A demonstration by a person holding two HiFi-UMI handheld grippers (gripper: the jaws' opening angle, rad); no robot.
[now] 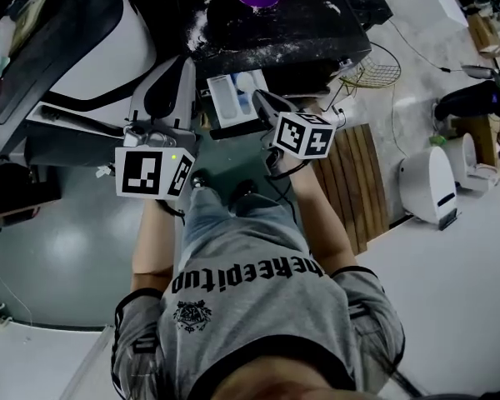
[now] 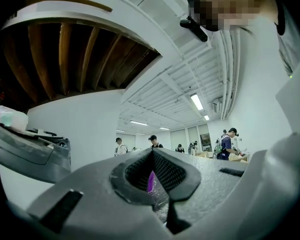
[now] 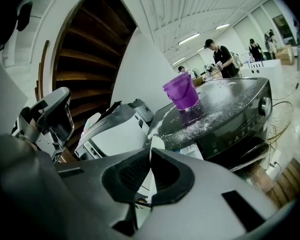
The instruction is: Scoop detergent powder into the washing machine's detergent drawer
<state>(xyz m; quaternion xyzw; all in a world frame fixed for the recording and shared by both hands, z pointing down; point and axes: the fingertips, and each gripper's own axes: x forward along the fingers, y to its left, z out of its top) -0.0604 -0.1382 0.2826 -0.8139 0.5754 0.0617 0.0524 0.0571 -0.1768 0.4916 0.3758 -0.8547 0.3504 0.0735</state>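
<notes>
**Right tongs clamped on scoop near open drawer**

The right gripper (image 3: 150, 156) pinched a thin white plastic scoop (image 3: 155, 145) between its ribbed black pads. The left gripper (image 2: 151, 156) stood closed to a narrow slit, holding nothing. The white rectangular detergent drawer (image 1: 232, 97) stood pulled out below the glossy dark washing machine lid (image 3: 225, 104), which was dusted with grainy white powder (image 3: 205, 116) around a translucent purple plastic tub (image 3: 181, 91).

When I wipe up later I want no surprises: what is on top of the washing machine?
A purple cup stands on the machine's dark top, with white powder scattered around it. The cup's contents and the patch beneath it are hidden.
</notes>
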